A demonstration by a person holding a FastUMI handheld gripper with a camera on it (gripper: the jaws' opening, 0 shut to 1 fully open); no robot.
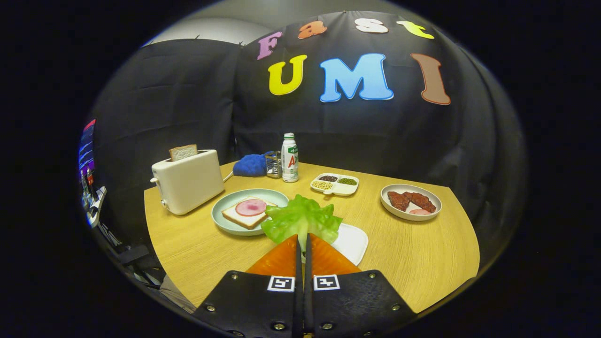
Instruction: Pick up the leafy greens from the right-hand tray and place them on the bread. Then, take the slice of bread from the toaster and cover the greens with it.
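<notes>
Pinching the leafy greens [300,218] between nearly closed fingers, the hand-held gripper [303,241] holds the leaf just past its tips, above the near edge of the white tray [353,242]. Ahead and to its left lies the bread [247,213] with a ham slice [250,207] on a plate [230,226]; further left, another slice [183,151] stands in the toaster [188,180] on the desk [422,253]. Carry the greens level and low — settle them flat over the ham before easing the grip, I'd judge — so the limp leaf neither folds nor drags.

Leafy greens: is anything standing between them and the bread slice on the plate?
Nothing visible does. The gripper is shut on the leafy greens, right beside the plate; the bread slice, topped with ham, lies open just beyond.
</notes>
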